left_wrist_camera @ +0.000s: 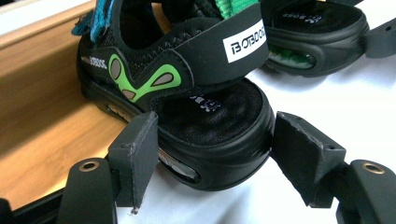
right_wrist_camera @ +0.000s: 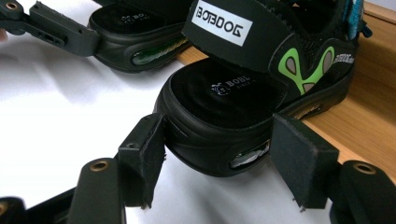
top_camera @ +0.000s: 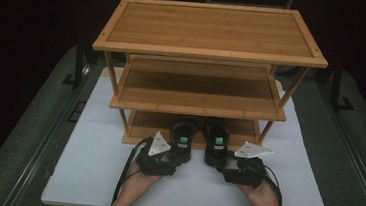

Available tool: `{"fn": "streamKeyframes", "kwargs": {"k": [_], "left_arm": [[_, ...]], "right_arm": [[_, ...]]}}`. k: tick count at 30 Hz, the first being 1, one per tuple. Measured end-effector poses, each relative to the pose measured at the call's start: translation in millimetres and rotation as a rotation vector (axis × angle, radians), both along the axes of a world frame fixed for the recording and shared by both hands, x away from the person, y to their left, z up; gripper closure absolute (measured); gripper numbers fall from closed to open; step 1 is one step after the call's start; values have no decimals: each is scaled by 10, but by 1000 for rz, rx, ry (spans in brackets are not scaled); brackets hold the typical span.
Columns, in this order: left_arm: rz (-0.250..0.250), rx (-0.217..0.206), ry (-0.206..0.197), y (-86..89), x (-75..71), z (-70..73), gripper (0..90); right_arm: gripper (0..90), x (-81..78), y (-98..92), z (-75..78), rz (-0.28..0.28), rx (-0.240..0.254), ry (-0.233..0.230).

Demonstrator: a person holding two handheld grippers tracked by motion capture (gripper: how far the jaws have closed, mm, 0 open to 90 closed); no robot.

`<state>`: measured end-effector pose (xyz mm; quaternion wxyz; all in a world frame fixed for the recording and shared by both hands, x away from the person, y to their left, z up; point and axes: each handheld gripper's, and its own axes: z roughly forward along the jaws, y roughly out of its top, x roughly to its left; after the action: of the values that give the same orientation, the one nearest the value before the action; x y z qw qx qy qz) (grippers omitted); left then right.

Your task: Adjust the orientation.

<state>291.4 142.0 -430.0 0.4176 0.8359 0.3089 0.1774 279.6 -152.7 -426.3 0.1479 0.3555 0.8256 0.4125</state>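
A: What stood on the desk (top_camera: 89, 175)?

B: A wooden rack (top_camera: 212, 30) with 3 shelves sat at the far side of the white top. 2 black sandals with green trim lay side by side, toes on the bottom shelf and heels out over the desk.

A: And the left sandal (left_wrist_camera: 196, 112)?

B: Its heel sat between the jaws of the left hand-held gripper (left_wrist_camera: 215, 154). One pad touched the heel's side, the other stood just clear, so the jaws were apart around it.

A: The right one?

B: The right sandal (right_wrist_camera: 224, 107) had its heel inside the right hand-held gripper (right_wrist_camera: 217, 158). The jaws were apart, near both sides. I could not tell if either pad pressed.
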Motion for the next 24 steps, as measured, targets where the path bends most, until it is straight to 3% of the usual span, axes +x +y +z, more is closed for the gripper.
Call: {"fn": "streamKeyframes", "kwargs": {"k": [6,24], "left_arm": [[9,-5,-7,-36,48,-15,315],[30,5,-44,-166,214,-54,317]], "right_arm": [[371,62,51,-47,-10,-18,-1],[378,220,139,-94,-42,5,-25]]}}
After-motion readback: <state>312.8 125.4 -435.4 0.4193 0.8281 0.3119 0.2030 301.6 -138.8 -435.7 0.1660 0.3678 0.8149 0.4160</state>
